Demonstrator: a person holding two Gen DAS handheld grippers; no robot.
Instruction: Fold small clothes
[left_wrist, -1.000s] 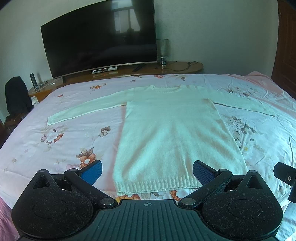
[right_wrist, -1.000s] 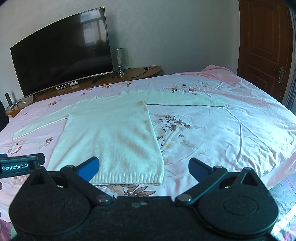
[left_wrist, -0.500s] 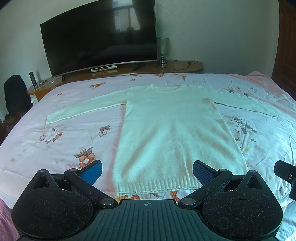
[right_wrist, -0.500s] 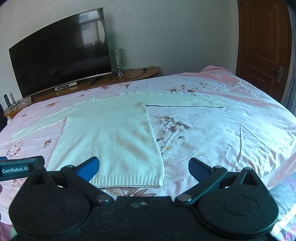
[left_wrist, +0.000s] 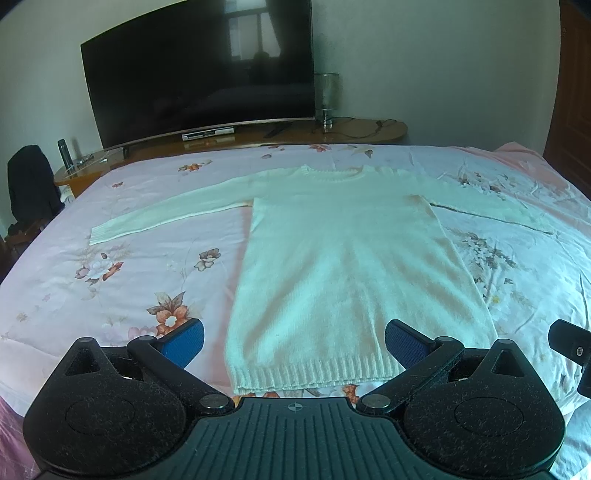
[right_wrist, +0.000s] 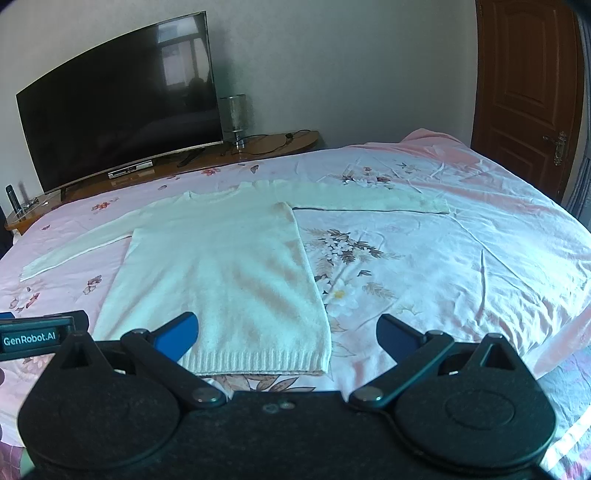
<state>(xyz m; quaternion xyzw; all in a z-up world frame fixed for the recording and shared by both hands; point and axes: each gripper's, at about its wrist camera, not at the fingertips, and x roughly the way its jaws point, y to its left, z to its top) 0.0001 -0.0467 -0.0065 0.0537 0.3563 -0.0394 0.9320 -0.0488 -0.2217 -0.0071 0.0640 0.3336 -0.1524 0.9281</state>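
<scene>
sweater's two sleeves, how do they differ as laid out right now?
The left sleeve slants down toward the near side of the bed; the right sleeve runs nearly straight out sideways. A dark shadow line shows along the right sleeve's near edge, none along the left sleeve's. Both are fully extended, flat, unfolded, and untouched by the open left gripper and right gripper.

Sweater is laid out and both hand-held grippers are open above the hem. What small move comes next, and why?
Probably lower the left hand-held gripper toward the sweater and reach for its left sleeve. The sweater lies flat on the bed with both sleeves spread wide, and neither gripper, the right hand-held gripper included, holds anything, so folding a sleeve inward seems first.
</scene>
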